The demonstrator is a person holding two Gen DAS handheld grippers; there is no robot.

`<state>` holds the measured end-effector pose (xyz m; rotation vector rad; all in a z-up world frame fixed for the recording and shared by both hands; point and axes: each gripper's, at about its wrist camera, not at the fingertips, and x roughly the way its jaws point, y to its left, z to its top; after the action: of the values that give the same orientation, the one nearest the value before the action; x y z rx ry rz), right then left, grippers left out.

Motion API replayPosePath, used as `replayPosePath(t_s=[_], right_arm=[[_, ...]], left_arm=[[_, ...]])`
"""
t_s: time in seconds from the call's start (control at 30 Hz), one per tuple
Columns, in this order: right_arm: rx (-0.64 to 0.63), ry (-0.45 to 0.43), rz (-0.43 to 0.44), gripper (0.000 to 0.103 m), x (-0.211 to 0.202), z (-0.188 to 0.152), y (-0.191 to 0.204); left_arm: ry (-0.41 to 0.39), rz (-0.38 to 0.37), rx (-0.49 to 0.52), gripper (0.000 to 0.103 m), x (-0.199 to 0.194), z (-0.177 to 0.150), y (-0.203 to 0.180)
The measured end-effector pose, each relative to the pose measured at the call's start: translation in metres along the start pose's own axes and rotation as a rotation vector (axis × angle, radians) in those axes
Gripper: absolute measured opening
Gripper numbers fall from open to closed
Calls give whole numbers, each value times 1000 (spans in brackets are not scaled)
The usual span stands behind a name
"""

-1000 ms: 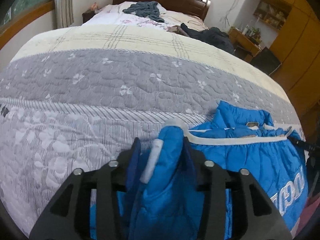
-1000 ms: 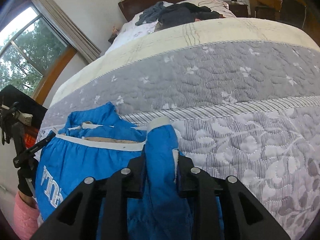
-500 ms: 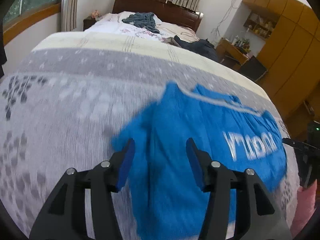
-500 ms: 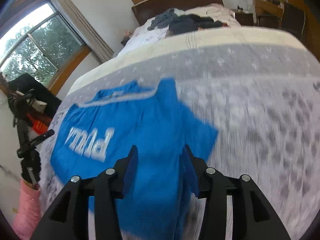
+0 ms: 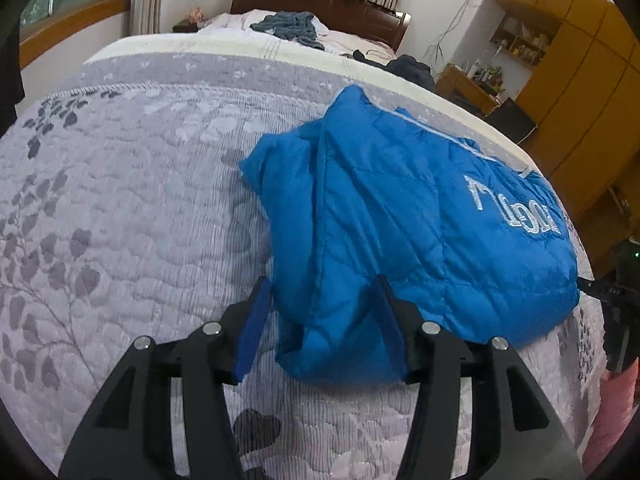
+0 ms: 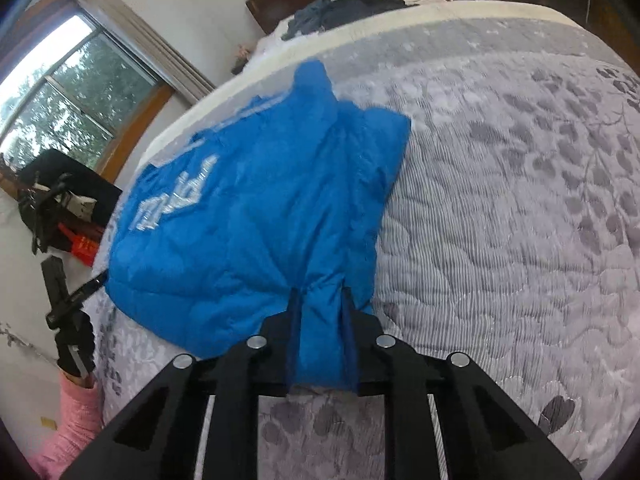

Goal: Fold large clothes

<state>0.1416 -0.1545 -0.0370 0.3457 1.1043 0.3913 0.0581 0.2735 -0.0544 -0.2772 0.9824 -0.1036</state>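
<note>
1. My left gripper (image 5: 320, 320) is spread around the near corner of the blue jacket (image 5: 400, 216), not pinching.
2. My right gripper (image 6: 320, 332) pinches its near edge.
3. The jacket lies in a folded bundle; I judge squaring remains.
4. Open quilt (image 5: 120, 200) runs from nine to twelve o'clock.

Your grippers (image 5: 320, 320) (image 6: 320, 320) were black, angular frames with silver screws behind blue-padded fingers (image 5: 250, 332); your sleeve (image 6: 68, 432) was pink.
</note>
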Motion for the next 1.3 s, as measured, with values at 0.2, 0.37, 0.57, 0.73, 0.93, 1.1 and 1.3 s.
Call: replayPosePath(t_s=[0.2, 0.37, 0.57, 0.73, 0.93, 1.1, 1.3], right_arm=[[-10, 5, -20, 19, 4, -1, 1], [-23, -22, -2, 32, -12, -1, 2], [25, -100, 103, 68, -36, 8, -13], [87, -87, 225, 80, -28, 20, -31], [127, -59, 283, 81, -2, 29, -42], [148, -26, 331, 82, 24, 41, -49], [125, -12, 358, 82, 48, 56, -37]], left_arm=[[15, -39, -51, 54, 9, -1, 10], [-8, -44, -56, 60, -13, 3, 12], [-23, -71, -97, 77, -22, 21, 37], [30, -241, -199, 77, 3, 30, 55], [77, -339, -219, 77, 35, 38, 54], [88, -390, -204, 77, 52, 46, 51], [137, -441, -148, 81, 72, 55, 26]])
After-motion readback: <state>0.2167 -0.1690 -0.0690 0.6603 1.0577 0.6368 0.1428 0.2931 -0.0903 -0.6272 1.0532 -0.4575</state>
